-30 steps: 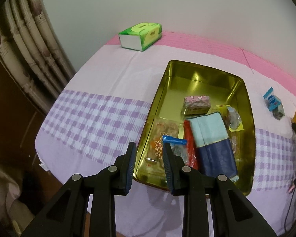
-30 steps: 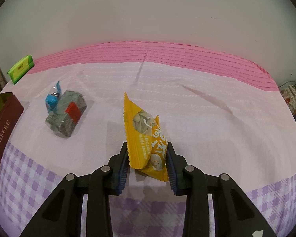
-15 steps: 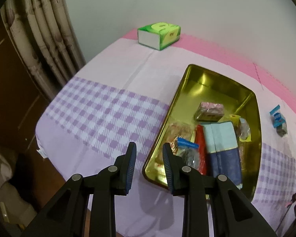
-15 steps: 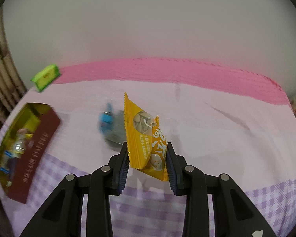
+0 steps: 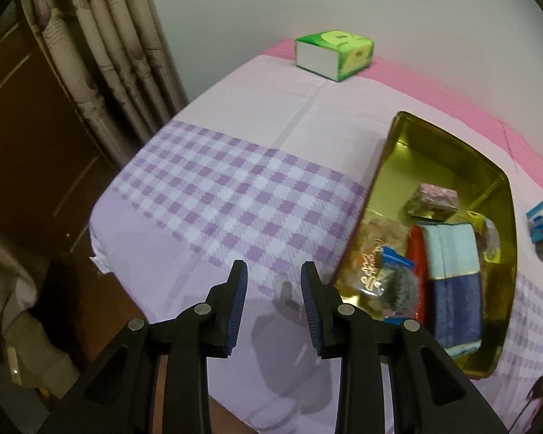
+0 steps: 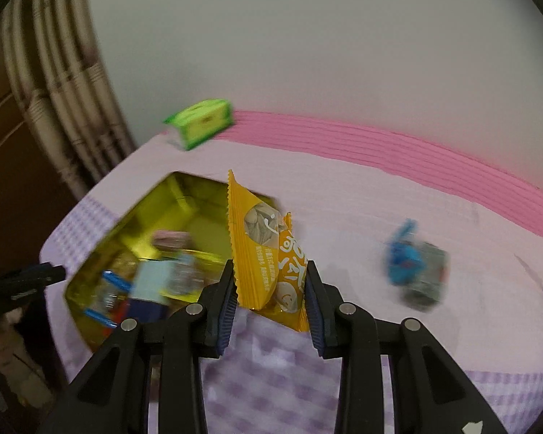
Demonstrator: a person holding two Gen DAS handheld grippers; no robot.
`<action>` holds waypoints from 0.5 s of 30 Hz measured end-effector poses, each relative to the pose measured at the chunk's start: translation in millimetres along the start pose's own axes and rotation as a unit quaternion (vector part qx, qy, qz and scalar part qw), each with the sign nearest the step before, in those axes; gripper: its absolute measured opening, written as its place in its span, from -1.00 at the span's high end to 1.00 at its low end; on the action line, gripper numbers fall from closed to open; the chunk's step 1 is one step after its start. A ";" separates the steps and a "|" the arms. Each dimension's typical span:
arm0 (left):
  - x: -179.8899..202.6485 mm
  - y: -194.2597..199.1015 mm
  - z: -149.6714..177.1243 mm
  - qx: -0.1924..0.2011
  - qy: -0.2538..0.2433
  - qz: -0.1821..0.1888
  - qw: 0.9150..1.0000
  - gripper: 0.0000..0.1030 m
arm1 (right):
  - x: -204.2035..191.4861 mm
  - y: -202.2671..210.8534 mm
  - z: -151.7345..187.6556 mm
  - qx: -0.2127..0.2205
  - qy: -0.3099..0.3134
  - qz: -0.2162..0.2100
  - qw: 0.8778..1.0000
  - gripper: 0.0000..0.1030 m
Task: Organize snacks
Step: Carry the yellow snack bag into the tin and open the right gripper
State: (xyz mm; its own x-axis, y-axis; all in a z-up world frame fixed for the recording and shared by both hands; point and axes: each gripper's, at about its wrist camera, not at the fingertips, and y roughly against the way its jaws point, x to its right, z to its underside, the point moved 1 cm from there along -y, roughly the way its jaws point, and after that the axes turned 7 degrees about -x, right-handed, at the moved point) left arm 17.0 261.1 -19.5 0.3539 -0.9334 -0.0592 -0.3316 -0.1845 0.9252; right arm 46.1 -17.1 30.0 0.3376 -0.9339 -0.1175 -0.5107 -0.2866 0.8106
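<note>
We see the table edge of the purple-checked and pink cloth-covered table (image 5: 235, 188) running from 9 to 6 o'clock in the left wrist view, with bare cloth ahead of the left gripper (image 5: 274, 291). That gripper hovers above the cloth, its jaws spread and holding nothing. The gold rectangular metal tin (image 5: 452, 152) sits at 3 o'clock of it, holding several wrapped snacks. The right gripper (image 6: 269, 291) pinches the yellow sunflower-seed snack packet (image 6: 268, 249), held upright between its pads, beside the tin's right rim in the right wrist view. The blue-and-grey wrapped snack (image 6: 414, 267) lies blurred on the cloth at 3 o'clock. The green tissue box (image 5: 335, 54) stands at 12 o'clock near the wall; patterned beige curtains (image 5: 101, 54) hang at 10 o'clock.
</note>
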 end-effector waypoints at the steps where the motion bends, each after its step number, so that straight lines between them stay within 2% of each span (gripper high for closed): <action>1: -1.2 -0.2 -0.1 -0.001 0.003 -0.001 1.000 0.34 | -10.9 -5.3 -3.5 -0.002 0.007 -0.006 1.000 0.39; 8: -8.4 0.0 -0.9 -0.004 0.017 -0.015 1.000 0.25 | -70.2 -32.2 -8.9 -0.024 0.047 -0.036 0.998 0.38; 15: -24.5 -7.6 -1.9 -0.022 0.041 -0.034 0.998 0.21 | -99.9 -47.5 -14.7 -0.035 0.068 -0.046 0.996 0.38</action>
State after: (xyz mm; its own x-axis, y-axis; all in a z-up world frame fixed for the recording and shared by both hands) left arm 12.4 286.0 -24.4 0.4458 -0.8903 -0.0931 -0.2658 -0.2310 0.9359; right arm 48.3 93.0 11.7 0.4876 -0.8650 -0.1186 -0.4183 -0.3507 0.8379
